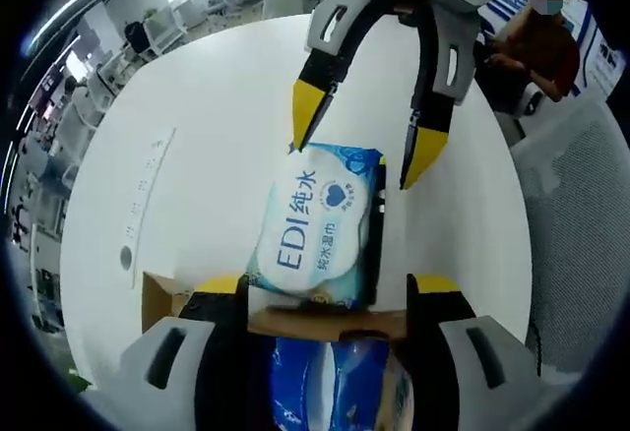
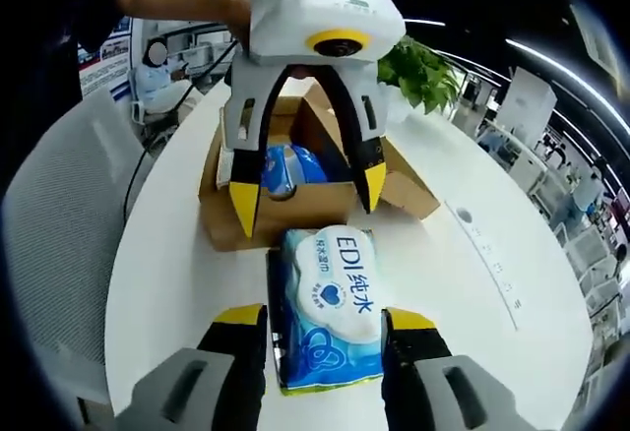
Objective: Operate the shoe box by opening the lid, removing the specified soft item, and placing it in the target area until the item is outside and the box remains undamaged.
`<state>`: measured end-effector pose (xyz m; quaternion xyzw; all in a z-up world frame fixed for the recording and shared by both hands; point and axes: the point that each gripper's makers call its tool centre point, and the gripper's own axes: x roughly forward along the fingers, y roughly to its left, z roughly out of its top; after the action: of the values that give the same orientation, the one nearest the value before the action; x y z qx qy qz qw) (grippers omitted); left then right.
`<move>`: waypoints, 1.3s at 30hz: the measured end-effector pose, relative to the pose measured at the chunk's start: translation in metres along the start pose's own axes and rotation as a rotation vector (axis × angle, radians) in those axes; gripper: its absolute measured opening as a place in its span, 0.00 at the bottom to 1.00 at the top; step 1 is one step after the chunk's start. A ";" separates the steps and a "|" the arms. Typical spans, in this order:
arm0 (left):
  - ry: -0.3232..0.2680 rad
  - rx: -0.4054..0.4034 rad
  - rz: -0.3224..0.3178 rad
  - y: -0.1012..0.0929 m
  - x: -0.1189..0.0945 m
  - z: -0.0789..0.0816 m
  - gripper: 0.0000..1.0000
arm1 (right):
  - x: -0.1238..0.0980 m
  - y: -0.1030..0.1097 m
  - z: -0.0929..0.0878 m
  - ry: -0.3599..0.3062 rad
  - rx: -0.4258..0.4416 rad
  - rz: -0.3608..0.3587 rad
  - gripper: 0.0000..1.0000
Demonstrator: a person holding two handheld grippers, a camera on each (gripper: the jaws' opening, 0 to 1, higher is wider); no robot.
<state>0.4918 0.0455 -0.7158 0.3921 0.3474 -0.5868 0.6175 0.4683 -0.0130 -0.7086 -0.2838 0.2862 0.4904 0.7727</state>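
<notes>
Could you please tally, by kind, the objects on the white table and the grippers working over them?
Wet wipes pack on the table: 1
Blue packs inside the box: at least 1, partly hidden
Cardboard shoe box, open: 1
Grippers, both open: 2, left gripper and right gripper
Potted plant: 1
Total: at least 6

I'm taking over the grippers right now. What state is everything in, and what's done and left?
Left gripper: open, jaws either side of the near end of the wipes pack, above the box edge.
Right gripper: open, jaws straddling the other end of the pack; no grip visible.
Wipes pack: lying flat on the white table, outside and right beside the cardboard box.
Box: open, flaps spread, no damage visible; another blue pack is inside.
Done: lid opened, pack taken out and set down.
Left: pull both grippers clear. I can't tell whether this spot is the target area.
</notes>
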 end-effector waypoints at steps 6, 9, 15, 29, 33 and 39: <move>-0.039 -0.042 0.028 0.003 -0.015 -0.006 0.67 | 0.000 0.003 0.010 -0.011 -0.008 0.001 0.43; -0.056 -0.057 0.046 0.005 -0.025 -0.011 0.71 | 0.002 0.004 0.014 -0.012 -0.008 -0.002 0.43; -0.094 -0.110 0.064 0.006 -0.039 -0.019 0.77 | 0.010 0.009 0.023 -0.012 -0.020 -0.004 0.41; -0.175 -0.219 0.110 0.005 -0.060 -0.039 0.84 | 0.028 0.014 0.046 -0.028 -0.071 -0.011 0.35; -0.183 -0.232 0.132 0.007 -0.064 -0.045 0.88 | 0.030 0.013 0.055 -0.049 -0.085 -0.025 0.31; -0.214 -0.257 0.148 0.005 -0.074 -0.051 0.90 | 0.036 0.013 0.071 -0.079 -0.100 -0.036 0.29</move>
<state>0.4932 0.1246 -0.6725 0.2698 0.3218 -0.5289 0.7375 0.4806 0.0640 -0.6891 -0.3074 0.2256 0.5010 0.7769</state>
